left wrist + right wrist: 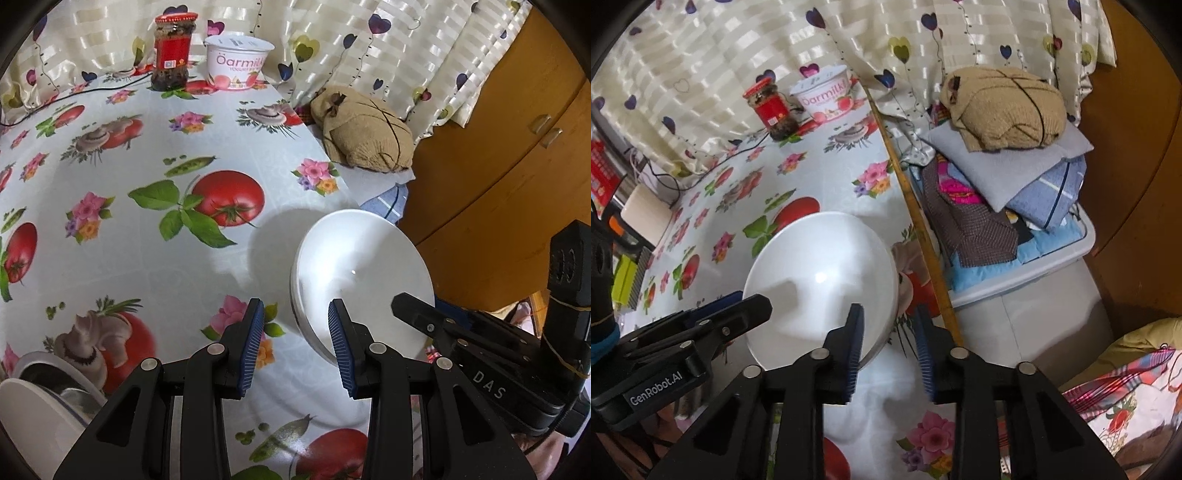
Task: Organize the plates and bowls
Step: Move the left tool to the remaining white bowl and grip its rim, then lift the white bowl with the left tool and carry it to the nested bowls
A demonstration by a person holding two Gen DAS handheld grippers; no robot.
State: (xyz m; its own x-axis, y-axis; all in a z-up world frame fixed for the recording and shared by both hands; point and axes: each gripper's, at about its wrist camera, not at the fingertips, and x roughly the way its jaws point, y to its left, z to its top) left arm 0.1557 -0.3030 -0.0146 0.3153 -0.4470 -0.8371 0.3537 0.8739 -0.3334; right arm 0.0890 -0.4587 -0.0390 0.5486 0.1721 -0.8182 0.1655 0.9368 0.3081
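Observation:
A white plate [362,273] [820,284] lies at the right edge of the flowered tablecloth, with a second white rim showing just beneath it. My left gripper [297,349] [753,301] stands open at the plate's left rim, its right pad over the plate. My right gripper [890,356] [406,306] straddles the plate's right rim. Its left pad is over the plate and its right pad is outside, with a gap still visible, so it is open. A white bowl with a metal one behind it [40,398] sits at the lower left of the left wrist view.
A red-labelled jar [171,55] and a yoghurt tub [238,61] stand at the table's far edge by the curtain. Right of the table's edge is a box of folded clothes [1015,221], then a wooden cabinet [498,177]. A black cable [74,96] runs along the back.

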